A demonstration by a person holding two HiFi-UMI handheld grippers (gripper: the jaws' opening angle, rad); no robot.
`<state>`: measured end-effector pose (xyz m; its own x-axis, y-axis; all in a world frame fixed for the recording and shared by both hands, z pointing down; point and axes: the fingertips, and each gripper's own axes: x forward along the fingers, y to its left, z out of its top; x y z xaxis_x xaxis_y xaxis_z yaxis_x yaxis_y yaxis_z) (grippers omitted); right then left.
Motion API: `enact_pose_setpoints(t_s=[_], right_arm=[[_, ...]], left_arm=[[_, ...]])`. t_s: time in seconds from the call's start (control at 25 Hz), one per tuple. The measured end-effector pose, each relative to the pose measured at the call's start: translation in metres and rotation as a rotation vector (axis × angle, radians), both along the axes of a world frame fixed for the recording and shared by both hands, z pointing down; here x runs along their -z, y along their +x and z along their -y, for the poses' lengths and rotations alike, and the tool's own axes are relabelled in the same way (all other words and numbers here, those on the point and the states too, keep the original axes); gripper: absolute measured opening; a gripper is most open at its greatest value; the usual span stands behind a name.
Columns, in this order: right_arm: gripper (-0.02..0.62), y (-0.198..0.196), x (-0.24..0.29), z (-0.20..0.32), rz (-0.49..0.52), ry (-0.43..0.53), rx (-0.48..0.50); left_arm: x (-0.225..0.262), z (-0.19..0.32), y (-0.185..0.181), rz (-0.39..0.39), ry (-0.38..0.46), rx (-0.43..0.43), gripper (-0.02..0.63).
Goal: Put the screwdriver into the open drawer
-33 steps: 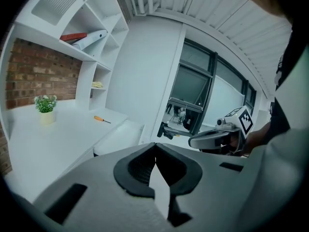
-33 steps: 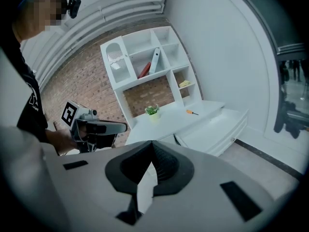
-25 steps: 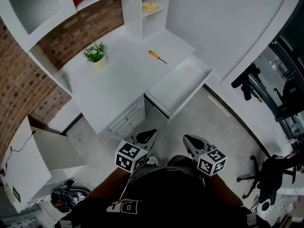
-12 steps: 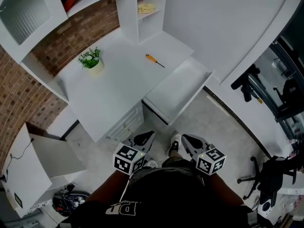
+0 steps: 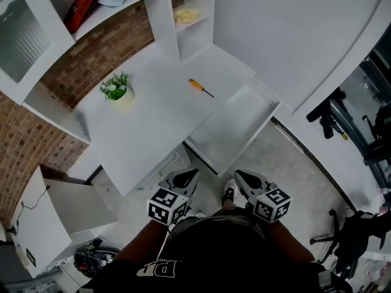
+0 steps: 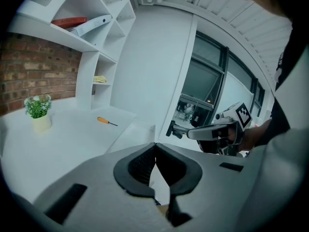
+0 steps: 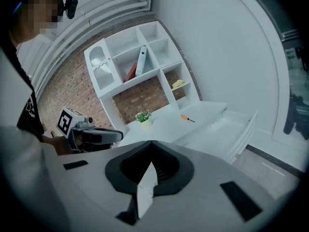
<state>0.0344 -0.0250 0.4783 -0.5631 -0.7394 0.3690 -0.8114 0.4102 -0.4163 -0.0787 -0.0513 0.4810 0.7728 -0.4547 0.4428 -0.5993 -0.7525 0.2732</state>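
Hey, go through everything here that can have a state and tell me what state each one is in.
Drawer: pulled open, looks empty.
Screwdriver: lying flat on the desk, not held.
Left tool: shut, nothing in it.
Right tool: shut, nothing in it.
Potted plant: upright on the desk.

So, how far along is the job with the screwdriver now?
Done: the drawer stands open. In hand: nothing; the left tongs and right tongs are shut and empty, short of the desk. To do: pick the screwdriver off the desk and put it in the drawer.
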Motion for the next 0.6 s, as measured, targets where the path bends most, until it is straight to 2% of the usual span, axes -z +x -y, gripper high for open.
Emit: enact_pose_setpoints(t_s=[0.36,0.6], right_arm=[[0.005,0.05,0.001,0.068,0.019,0.002,0.049],[0.005,0.074,0.004,0.104,0.038,0.013,0.108]], left_arm=[[0.014,0.064,0.054,0.005,0.002,0.04,0.018],[0.016,0.097,0.073,0.059,0.03,0.087,0.018]])
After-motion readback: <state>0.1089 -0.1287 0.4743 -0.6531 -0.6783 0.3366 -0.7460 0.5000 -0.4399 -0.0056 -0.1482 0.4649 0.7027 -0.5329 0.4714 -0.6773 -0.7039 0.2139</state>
